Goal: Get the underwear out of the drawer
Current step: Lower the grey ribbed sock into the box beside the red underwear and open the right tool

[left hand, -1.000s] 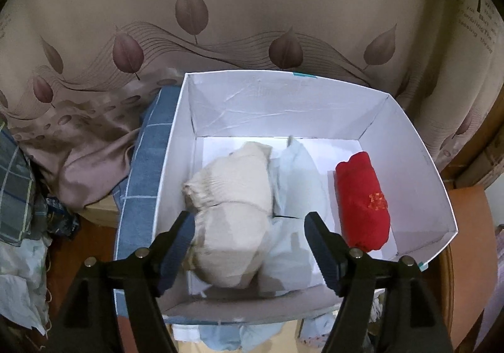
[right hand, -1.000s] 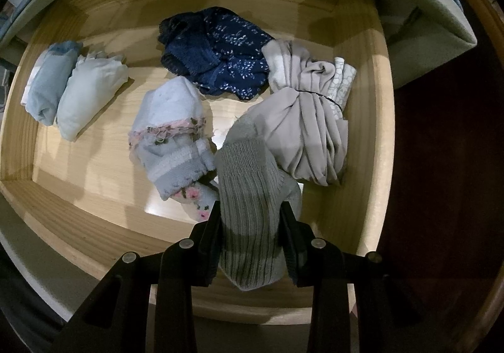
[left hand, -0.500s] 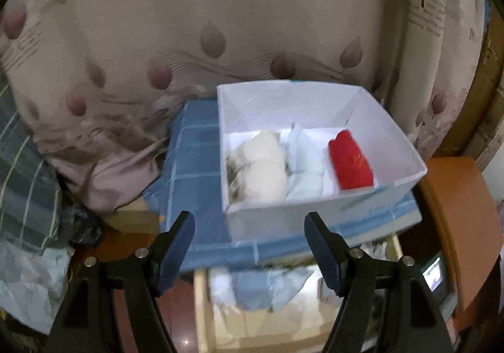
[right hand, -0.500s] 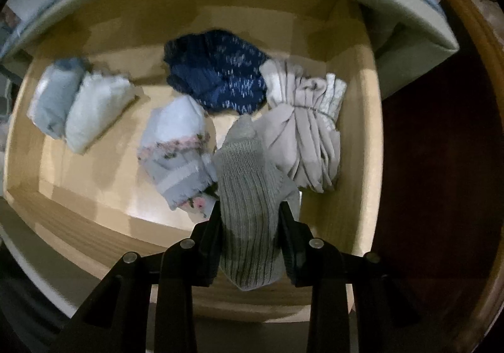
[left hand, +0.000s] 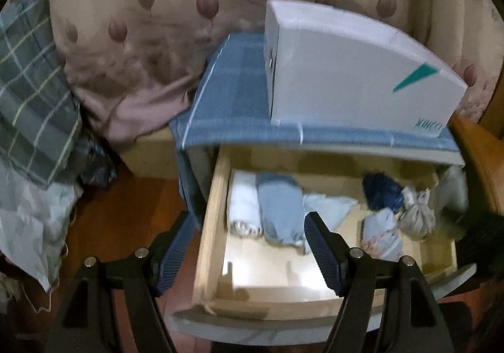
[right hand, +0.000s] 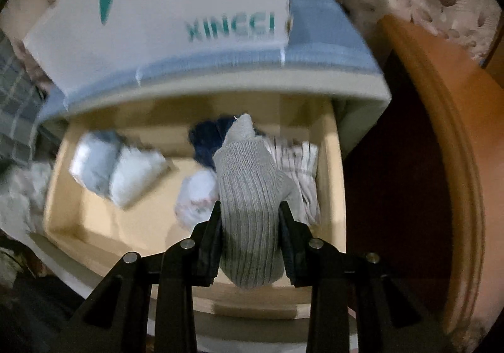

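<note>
My right tool (right hand: 250,233) was clamped on a grey ribbed knit piece (right hand: 250,195), both fingers pressed into its sides, and it hung above the open wooden drawer (right hand: 63,195) toward the drawer's right half. Whether that piece was underwear or a sock I could not tell from the knit alone. My left tool (left hand: 244,245) was spread wide with nothing between its blue-padded fingers (left hand: 321,250), held over the left front part of the drawer (left hand: 214,211).

Inside the drawer lay several rolled pieces. Along the left side a white roll (left hand: 244,208) sat touching a pale blue roll (left hand: 280,208), with a light folded piece (left hand: 327,208) just beside them. Toward the back right was a dark blue bundle (left hand: 381,190), and next to it a beige tied bundle (left hand: 417,217). In front of those lay a pale roll with pink trim (left hand: 381,236).

Above the drawer, a white box (left hand: 356,75) with teal lettering stood on a blue checked cloth (left hand: 233,94) that covered the cabinet top. A leaf-patterned curtain (left hand: 157,6) hung behind, and both views were blurred.
</note>
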The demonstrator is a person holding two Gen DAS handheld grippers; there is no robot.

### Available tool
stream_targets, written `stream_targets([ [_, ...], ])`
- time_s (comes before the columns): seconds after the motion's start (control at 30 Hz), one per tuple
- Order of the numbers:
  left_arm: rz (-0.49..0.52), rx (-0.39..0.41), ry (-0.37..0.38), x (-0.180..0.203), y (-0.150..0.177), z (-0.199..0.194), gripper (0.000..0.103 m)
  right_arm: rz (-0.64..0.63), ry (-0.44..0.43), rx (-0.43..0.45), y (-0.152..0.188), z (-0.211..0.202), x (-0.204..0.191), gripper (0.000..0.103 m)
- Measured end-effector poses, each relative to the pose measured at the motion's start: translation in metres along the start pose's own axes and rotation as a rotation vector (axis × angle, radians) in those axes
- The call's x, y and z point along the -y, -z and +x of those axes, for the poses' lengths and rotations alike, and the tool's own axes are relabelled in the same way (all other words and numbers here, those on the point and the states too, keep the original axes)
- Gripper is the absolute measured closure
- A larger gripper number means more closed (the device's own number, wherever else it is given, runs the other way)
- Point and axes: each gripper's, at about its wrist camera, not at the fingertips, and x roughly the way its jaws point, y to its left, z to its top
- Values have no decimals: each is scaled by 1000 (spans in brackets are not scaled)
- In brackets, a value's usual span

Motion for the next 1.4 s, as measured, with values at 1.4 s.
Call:
stream_targets([
  [1.4,-137,-6,-11,-27,21,17,29,-73,-6,128,-197,-4,-82,68],
])
